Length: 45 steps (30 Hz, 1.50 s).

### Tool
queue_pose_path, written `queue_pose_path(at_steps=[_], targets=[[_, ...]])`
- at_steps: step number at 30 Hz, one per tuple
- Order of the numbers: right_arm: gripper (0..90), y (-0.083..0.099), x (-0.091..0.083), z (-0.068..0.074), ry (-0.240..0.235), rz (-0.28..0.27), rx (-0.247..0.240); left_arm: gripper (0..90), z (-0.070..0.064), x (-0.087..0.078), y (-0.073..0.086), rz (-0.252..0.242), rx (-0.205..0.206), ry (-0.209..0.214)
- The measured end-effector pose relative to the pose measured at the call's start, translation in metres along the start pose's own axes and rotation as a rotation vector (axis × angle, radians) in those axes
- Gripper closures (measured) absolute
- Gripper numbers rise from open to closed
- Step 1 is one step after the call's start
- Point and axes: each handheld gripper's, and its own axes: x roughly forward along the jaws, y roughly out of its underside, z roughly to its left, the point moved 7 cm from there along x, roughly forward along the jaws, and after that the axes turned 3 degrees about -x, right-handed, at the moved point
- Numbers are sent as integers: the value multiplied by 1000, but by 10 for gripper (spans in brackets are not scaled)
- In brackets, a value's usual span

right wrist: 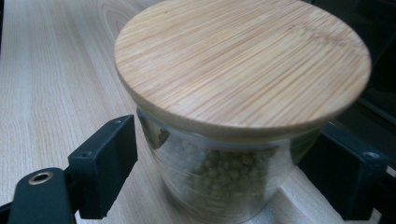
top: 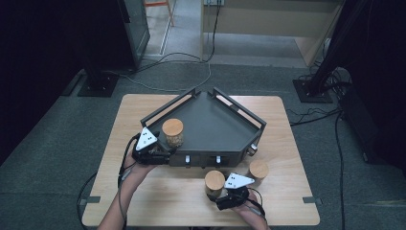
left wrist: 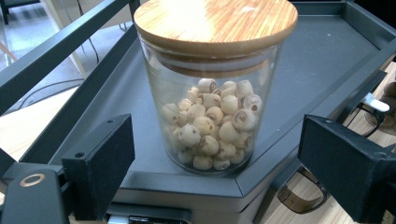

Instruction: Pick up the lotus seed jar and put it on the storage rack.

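Observation:
A glass jar of pale round seeds (left wrist: pixel 212 121) with a bamboo lid stands on the near left corner of a dark grey tray (left wrist: pixel 317 60). My left gripper (left wrist: pixel 217 140) is open, its jaws wide on either side of the jar and clear of the glass. From above, that jar (top: pixel 172 132) sits just beyond the left gripper (top: pixel 160 149). A second jar, holding green beans (right wrist: pixel 224 177) under a bamboo lid, stands on the wooden table (right wrist: pixel 56 70). My right gripper (right wrist: pixel 229 154) straddles it, open, jaws close to the glass. The high view shows this jar (top: pixel 214 183) beside the right gripper (top: pixel 219 194).
A third lidded jar (top: pixel 258 169) stands on the table right of the green bean jar, near the tray's front. The tray (top: pixel 210 124) has raised rails along its two far sides. Cables and dark stands lie on the floor beyond the table (top: pixel 143 201).

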Motion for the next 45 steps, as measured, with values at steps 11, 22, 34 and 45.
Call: queue_pose_path(at_steps=[11, 22, 34, 45], targets=[[142, 0, 0, 1, 2, 2, -4, 108, -4, -4, 8, -2, -12, -3], [166, 1, 0, 2, 7, -7, -7, 108, -4, -13, 16, -12, -9, -11], [167, 1, -1, 1, 4, -11, -5, 108, -10, -19, 20, -26, 8, -8], [167, 1, 0, 2, 11, -6, -11, 108, -20, -21, 27, -43, 33, 0]])
